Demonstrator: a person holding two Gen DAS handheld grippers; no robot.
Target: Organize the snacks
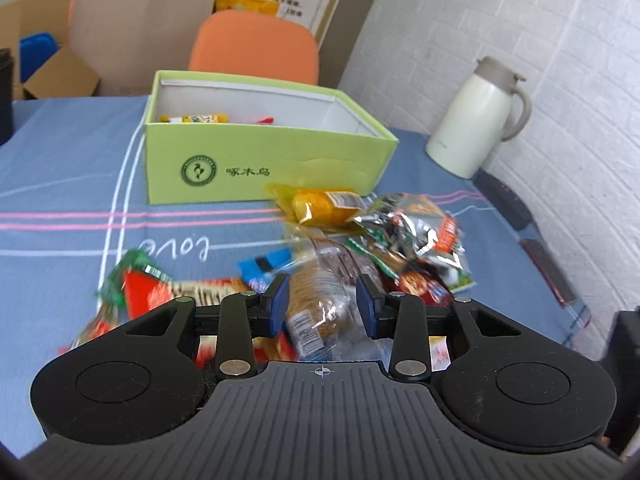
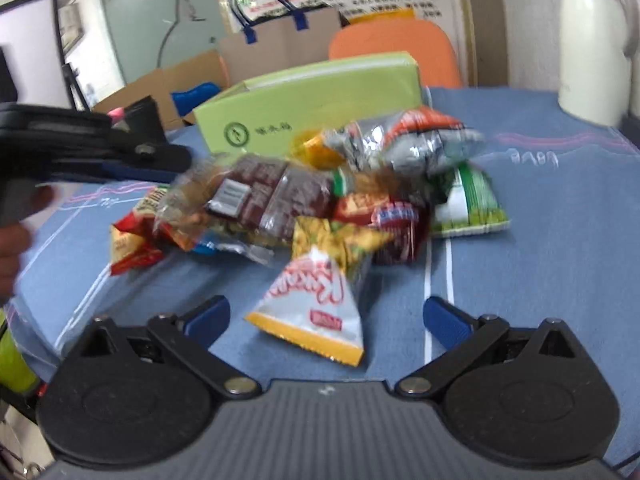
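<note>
A pile of snack packets (image 1: pixel 372 236) lies on the blue tablecloth in front of an open green box (image 1: pixel 260 160) that holds a few snacks. My left gripper (image 1: pixel 322 306) is closed on a clear packet of brown biscuits (image 1: pixel 320 296) at the near side of the pile. In the right wrist view the left gripper (image 2: pixel 172 160) grips that biscuit packet (image 2: pixel 256 196) at the pile's left. My right gripper (image 2: pixel 326 320) is open, its fingers either side of a white triangular packet (image 2: pixel 316 308) that lies on the cloth. The green box (image 2: pixel 312 100) stands behind the pile.
A cream thermos jug (image 1: pixel 476 120) stands at the back right of the table, near the white brick wall; it also shows in the right wrist view (image 2: pixel 592 48). An orange chair (image 1: pixel 256 46), a paper bag (image 1: pixel 136 28) and cardboard boxes are beyond the table.
</note>
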